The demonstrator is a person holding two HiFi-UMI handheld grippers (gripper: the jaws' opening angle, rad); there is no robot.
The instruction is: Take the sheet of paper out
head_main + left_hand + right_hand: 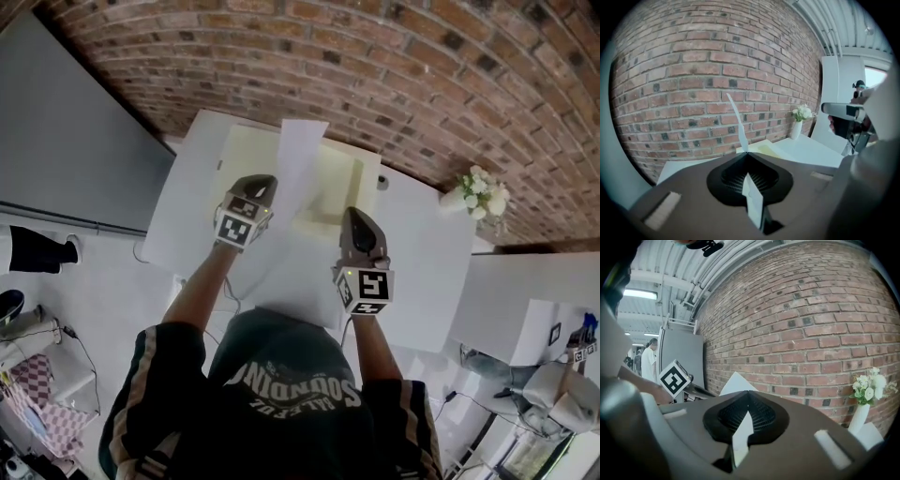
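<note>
- The sheet of paper is up in the air at the centre of the head view. Its top edge stands above the far rim of the cream open box, and its long side edges hang free with nothing against them.
- The left gripper has its jaws pressed together on the sheet's left side. In the left gripper view the paper shows edge-on, rising from the closed tips as a thin curved blade.
- The right gripper is also pinching the sheet, at the lower right. In the right gripper view a white strip runs down between its pads, and a corner of the paper shows beyond them.
- Whether the sheet's lower part touches the table is hard to tell, since it is white on white there.
- Open space lies on both sides of the grippers — bare tabletop left and right of the box.
- The white table stands against a red brick wall. A grey panel fills the upper left.
- A white vase of flowers stands at the table's right end, well apart from the sheet.
- Count — one sheet, one box, one vase, two grippers, and one bystander in white at the far left of the right gripper view.
</note>
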